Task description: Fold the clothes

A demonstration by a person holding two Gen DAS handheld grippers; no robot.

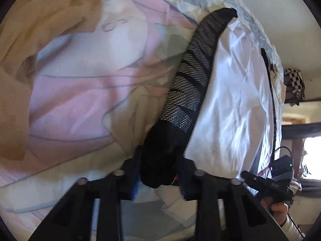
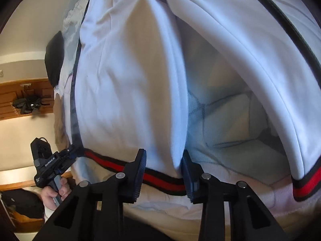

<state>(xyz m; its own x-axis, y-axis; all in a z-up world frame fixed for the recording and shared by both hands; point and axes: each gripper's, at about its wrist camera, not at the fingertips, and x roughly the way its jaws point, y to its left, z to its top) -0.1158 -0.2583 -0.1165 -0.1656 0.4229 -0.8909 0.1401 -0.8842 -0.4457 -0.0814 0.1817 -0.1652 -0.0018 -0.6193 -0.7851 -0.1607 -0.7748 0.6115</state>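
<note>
A white sports garment [image 1: 230, 100] lies on the bed, with a black mesh side panel [image 1: 190, 76] running along it. My left gripper [image 1: 158, 164] is shut on the bunched lower end of that mesh panel. In the right wrist view the same white garment [image 2: 130, 80] fills the frame, its hem edged with a red and black band [image 2: 112, 165]. A raised fold of white cloth just above the band is pinched in my right gripper [image 2: 163, 160]. Each gripper shows in the other's view, held by a hand [image 2: 54, 192]: left gripper [image 2: 50, 164], right gripper [image 1: 266, 182].
The bed sheet [image 1: 80, 90] is patterned in pink and pale colours. A tan cloth [image 1: 40, 40] lies crumpled at the upper left. A black item [image 2: 54, 58] sits at the bed's far edge. A checkered cloth [image 1: 294, 84] hangs beyond the bed, and a wooden shelf [image 2: 20, 100] stands nearby.
</note>
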